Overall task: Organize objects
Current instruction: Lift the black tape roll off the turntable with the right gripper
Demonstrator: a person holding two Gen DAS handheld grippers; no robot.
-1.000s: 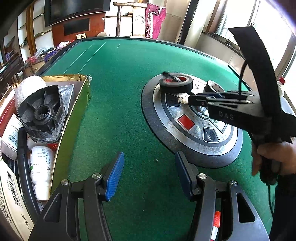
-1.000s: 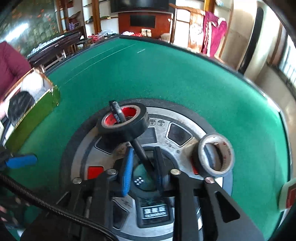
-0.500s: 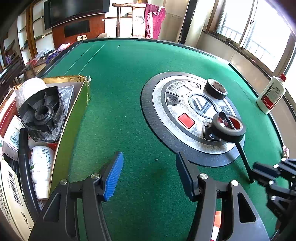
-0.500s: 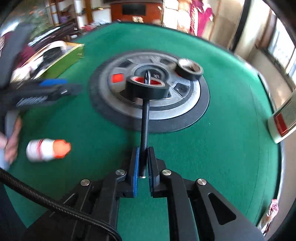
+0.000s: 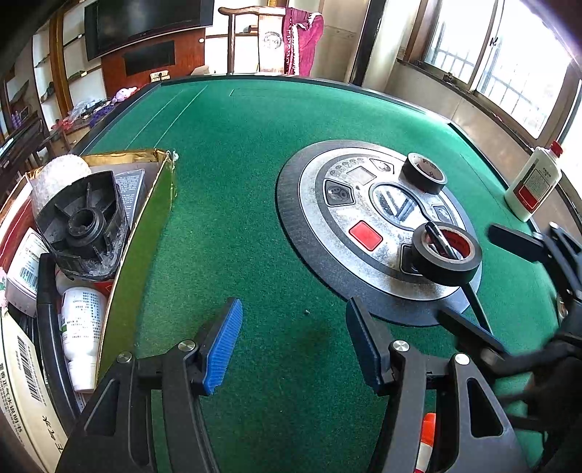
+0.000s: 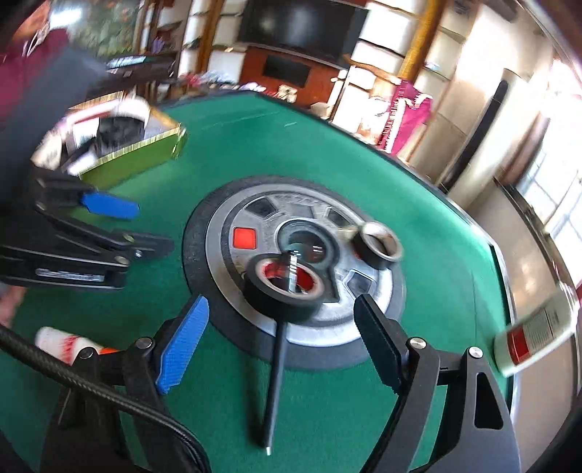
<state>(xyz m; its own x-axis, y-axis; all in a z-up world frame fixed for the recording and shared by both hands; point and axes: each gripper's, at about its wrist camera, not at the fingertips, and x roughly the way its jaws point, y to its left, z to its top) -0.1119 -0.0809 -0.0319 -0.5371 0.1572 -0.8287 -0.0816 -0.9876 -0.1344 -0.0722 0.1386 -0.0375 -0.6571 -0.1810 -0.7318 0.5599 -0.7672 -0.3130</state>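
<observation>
The right tool (image 6: pixel 280 349) is opening, its jaws wide apart with the black pen (image 6: pixel 275 378) lying loose on the green desk (image 6: pixel 418 203) between them. The pen's far end sits inside the black tape roll (image 6: pixel 285 287) just ahead. The left tool (image 5: pixel 294 349) hangs open and empty, the box (image 5: pixel 145 233) to its left.

Home living rm / games rm. Big green-felt automatic mahjong table (image 5: pixel 254 152) w/ round control panel (image 5: pixel 367 218) in the centre fills the space. Wall-mounted flat TV (image 5: pixel 145 22) over a dark wood cabinet (image 5: pixel 152 62), white shelving (image 5: pixel 47 72) w/ odds & ends, wooden chair (image 5: pixel 251 40) draped w/ magenta cloth (image 5: pixel 302 40), large windows (image 5: pixel 509 65) on the right. Domestic clutter throughout.
</observation>
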